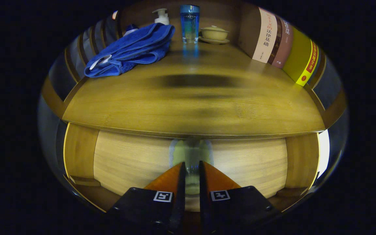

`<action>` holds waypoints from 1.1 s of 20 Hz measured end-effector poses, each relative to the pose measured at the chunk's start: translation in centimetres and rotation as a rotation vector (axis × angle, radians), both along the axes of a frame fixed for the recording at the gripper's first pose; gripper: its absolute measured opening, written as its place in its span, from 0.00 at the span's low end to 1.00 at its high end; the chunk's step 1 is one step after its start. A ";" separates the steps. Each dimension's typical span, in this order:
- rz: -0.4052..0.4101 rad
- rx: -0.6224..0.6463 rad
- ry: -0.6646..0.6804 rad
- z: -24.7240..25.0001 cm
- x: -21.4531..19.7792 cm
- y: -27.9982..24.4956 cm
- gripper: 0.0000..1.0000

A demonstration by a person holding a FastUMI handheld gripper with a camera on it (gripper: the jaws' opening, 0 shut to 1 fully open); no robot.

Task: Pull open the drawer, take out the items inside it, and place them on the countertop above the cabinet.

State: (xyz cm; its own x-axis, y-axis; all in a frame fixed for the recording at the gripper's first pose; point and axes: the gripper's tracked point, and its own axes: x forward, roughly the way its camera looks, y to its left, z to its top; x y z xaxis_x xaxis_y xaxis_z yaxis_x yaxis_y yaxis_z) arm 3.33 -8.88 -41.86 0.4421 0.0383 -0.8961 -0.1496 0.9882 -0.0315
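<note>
The drawer front is a pale wood panel just under the edge of the wooden countertop. A pale, glossy handle stands out from the middle of the panel. My gripper is right up against the drawer, and its two fingers are closed on the handle from either side with only a narrow gap between them. The panel hides the inside of the drawer.
On the countertop, a folded blue towel lies back left, with a pump bottle behind it. A blue glass bottle and a lidded bowl on a saucer stand at the back. Upright books line the right side.
</note>
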 end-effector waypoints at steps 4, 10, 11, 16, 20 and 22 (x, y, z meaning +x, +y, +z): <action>-0.026 0.033 -0.037 2.4 -0.9 -0.3 0.26; -0.029 0.022 -0.116 8.9 -2.5 -1.9 0.26; -0.033 0.022 -0.129 10.0 -2.7 -2.1 0.26; -0.042 -0.003 -0.193 15.2 -2.2 -3.1 0.26; -0.043 -0.014 -0.229 18.1 -0.8 -2.8 0.26; -0.039 -0.021 -0.239 19.0 0.2 -2.6 0.26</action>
